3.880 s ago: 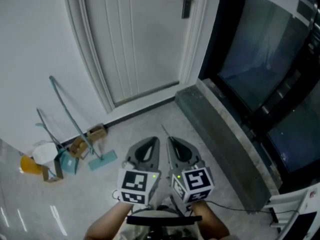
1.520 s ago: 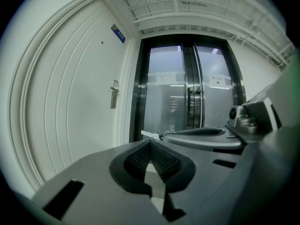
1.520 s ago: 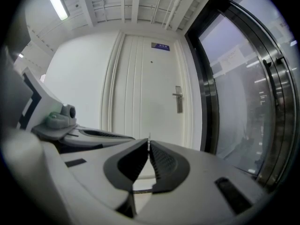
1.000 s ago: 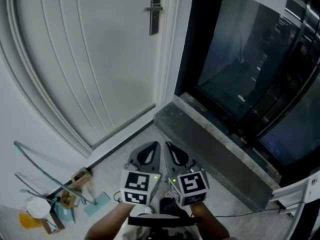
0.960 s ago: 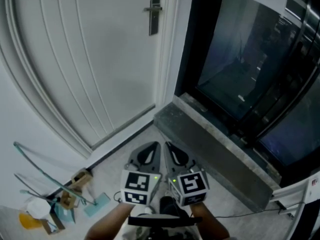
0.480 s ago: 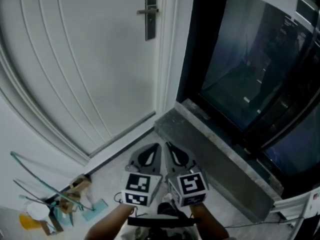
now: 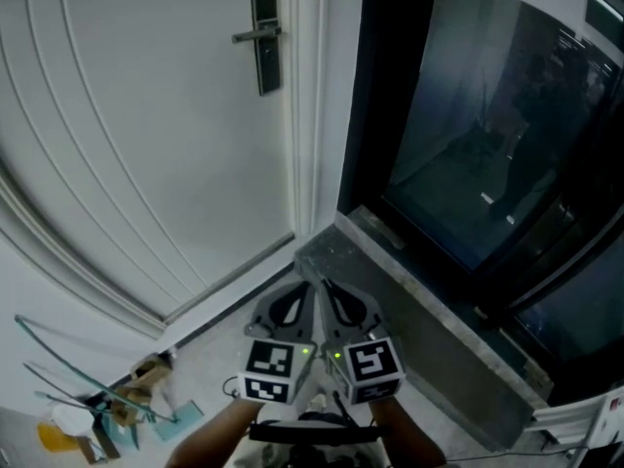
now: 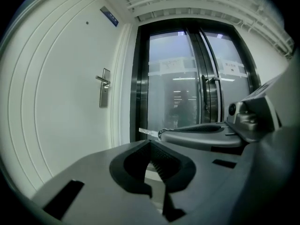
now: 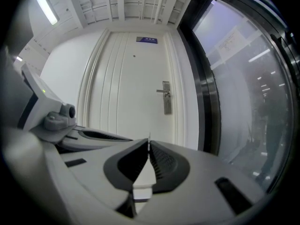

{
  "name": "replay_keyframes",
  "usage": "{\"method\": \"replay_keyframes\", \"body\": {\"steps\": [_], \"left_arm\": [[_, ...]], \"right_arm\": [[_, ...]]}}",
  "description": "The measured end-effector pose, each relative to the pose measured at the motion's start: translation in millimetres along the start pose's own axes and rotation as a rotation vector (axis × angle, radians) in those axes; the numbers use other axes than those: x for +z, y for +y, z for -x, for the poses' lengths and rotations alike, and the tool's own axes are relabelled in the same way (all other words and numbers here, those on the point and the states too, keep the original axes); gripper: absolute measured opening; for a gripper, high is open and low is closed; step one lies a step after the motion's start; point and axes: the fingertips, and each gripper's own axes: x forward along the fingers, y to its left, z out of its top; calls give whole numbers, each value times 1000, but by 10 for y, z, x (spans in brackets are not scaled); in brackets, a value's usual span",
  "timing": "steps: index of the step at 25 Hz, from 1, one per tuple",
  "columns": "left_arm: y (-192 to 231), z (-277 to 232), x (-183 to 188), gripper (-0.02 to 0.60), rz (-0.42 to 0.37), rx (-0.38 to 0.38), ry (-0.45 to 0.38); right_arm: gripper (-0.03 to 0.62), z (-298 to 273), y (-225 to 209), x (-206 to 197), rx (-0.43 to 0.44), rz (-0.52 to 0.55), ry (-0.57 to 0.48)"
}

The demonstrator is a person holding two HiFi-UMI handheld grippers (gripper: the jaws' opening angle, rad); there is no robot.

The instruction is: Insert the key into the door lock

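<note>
The door lock [image 7: 264,39], a dark metal plate with a lever handle, sits on the white door [image 7: 146,135] far ahead of both grippers. It also shows as the lock [image 8: 104,88] in the left gripper view and the lock [image 9: 166,98] in the right gripper view. My right gripper [image 7: 329,291] is shut on a thin silver key [image 8: 146,133], whose blade pokes forward past the tips. The key [image 9: 149,140] appears edge-on between the pads. My left gripper [image 7: 298,292] hangs right beside it, shut with nothing in it [image 8: 150,144].
Dark glass doors [image 7: 487,144] fill the right side behind a grey stone ledge [image 7: 419,300]. The white door frame [image 7: 312,115] separates door and glass. Floor clutter [image 7: 97,408] with wire and cardboard lies at lower left. A small sign [image 9: 146,40] hangs above the door.
The door and its lock have drawn closer, and the lock has slid left and down in the head view. Both grippers stay side by side, the right still gripping the key.
</note>
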Motion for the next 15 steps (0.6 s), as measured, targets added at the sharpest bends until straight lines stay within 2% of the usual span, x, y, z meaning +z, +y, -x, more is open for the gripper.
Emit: {"method": "replay_keyframes", "body": {"steps": [8, 12, 15], "left_arm": [[-113, -348, 89, 2, -7, 21, 2], [-94, -445, 93, 3, -8, 27, 4], [-36, -505, 81, 3, -3, 26, 8]], "right_arm": [[20, -83, -368, 11, 16, -8, -10], [20, -156, -437, 21, 15, -46, -23], [20, -221, -465, 2, 21, -6, -8]]}}
